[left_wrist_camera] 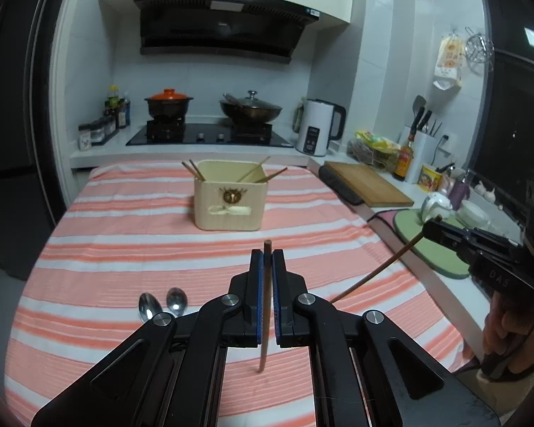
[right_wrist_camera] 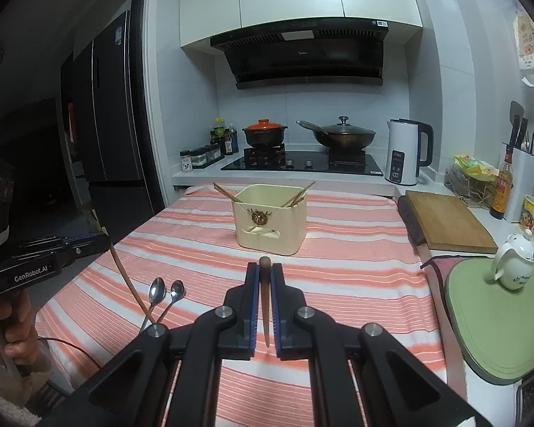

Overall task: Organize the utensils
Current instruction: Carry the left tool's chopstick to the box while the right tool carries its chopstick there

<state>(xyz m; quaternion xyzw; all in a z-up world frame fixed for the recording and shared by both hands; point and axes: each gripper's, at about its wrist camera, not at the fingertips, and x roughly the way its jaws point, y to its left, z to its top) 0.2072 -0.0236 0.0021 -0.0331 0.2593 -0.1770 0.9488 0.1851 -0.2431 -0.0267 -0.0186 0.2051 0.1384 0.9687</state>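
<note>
Left wrist view: both claws clench chopsticks, spoons point(left_wrist_camera: 162, 304) seemingly half-hidden by linkage.

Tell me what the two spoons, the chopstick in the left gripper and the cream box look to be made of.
Spoons: polished metal, probably steel; the bowls throw bright mirror glints.
Chopstick in the left gripper: dark brown with a dull sheen, likely lacquered wood or bamboo.
Box: smooth, matte cream walls with rounded corners and a cut-out handle, most likely plastic, though painted wood is possible.
</note>
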